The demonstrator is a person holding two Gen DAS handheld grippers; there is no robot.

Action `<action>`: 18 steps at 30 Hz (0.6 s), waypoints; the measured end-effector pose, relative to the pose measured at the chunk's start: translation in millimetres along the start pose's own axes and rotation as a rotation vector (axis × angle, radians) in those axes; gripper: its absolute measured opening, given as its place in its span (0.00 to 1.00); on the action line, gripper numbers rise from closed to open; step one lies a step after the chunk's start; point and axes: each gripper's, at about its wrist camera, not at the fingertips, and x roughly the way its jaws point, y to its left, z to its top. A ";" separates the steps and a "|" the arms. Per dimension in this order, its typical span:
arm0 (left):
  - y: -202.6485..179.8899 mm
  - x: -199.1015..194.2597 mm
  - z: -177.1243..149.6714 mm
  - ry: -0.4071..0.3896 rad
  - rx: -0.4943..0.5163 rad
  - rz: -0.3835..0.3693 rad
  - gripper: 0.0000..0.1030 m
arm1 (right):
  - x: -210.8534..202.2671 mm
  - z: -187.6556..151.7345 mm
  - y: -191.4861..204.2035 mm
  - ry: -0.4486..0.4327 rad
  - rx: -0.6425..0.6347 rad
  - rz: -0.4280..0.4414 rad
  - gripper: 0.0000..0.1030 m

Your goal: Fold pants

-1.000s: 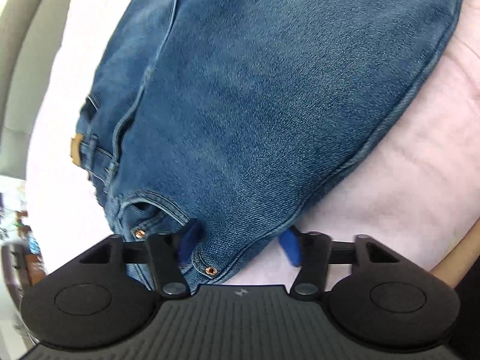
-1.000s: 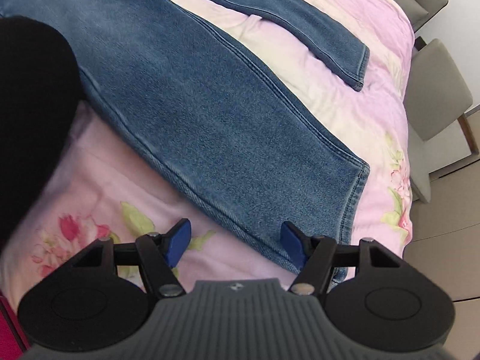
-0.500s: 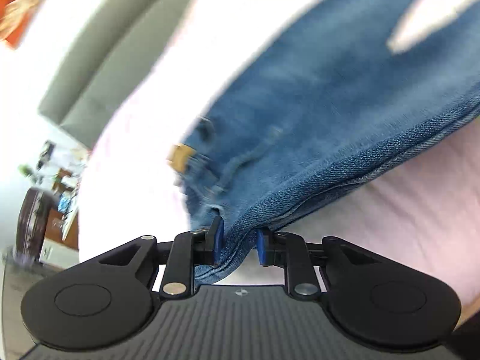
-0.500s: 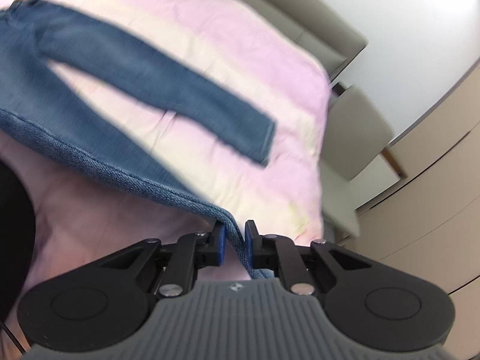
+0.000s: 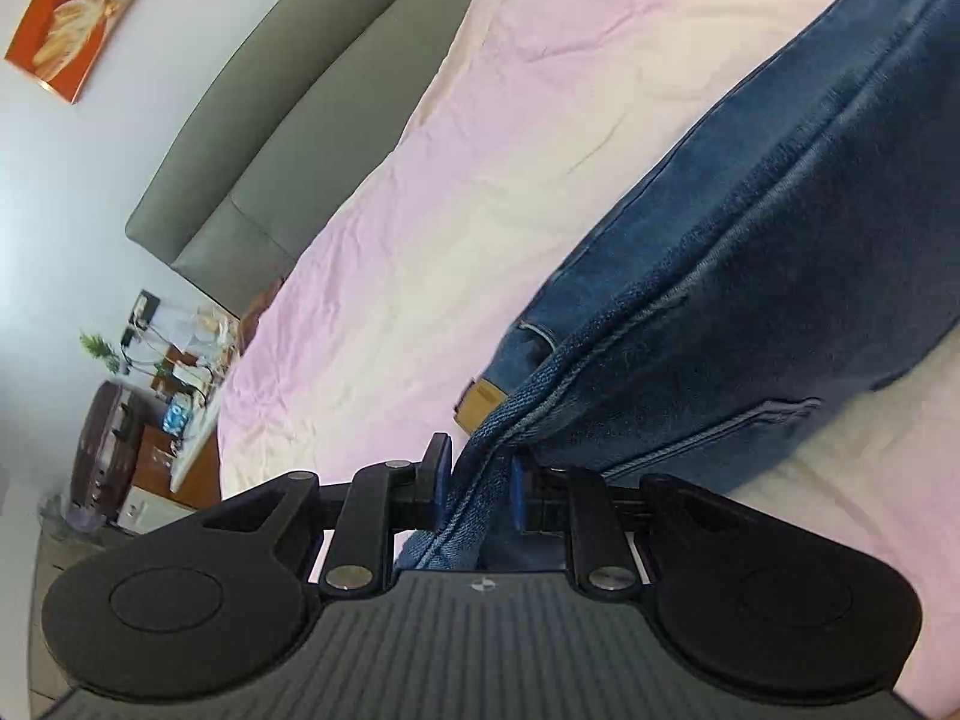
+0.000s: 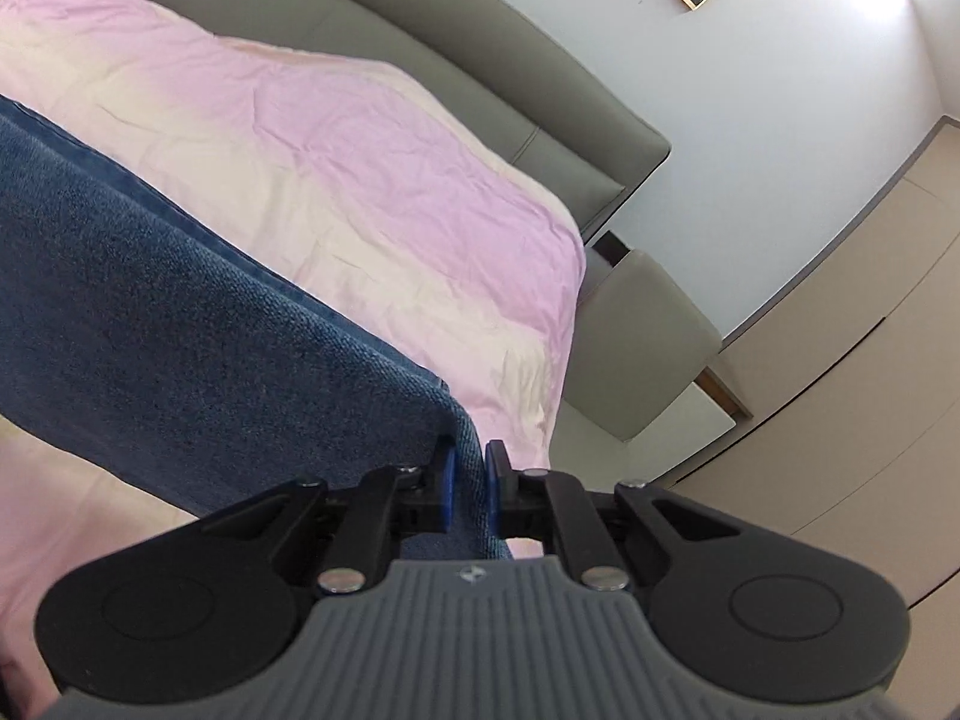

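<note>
Left gripper [image 5: 477, 483] clamped on the waist end of the jeans [image 5: 780, 276], right gripper [image 6: 467, 483] clamped on a leg hem, denim lifted off the pink bedsheet [image 5: 480, 138], running right of frame in left view, left in right view.

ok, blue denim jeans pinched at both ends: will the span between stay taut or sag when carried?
Likely sags: the blue denim jeans drape from the left gripper rather than hold flat. Probably heavy for cloth, given the thick seams and doubled layers. Slip looks unlikely: the right gripper is shut on a thick hem, above the pink bedsheet.
</note>
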 end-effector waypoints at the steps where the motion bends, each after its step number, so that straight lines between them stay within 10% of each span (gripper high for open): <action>1: 0.0 7.8 5.7 0.001 0.007 0.011 0.21 | 15.7 6.1 3.0 0.013 -0.017 0.002 0.03; 9: -7.9 89.3 50.5 0.056 0.031 0.031 0.21 | 140.3 51.9 28.9 0.107 -0.075 0.037 0.03; 18: -18.1 190.2 51.7 0.199 -0.063 -0.138 0.22 | 273.6 83.5 76.1 0.214 -0.169 0.090 0.03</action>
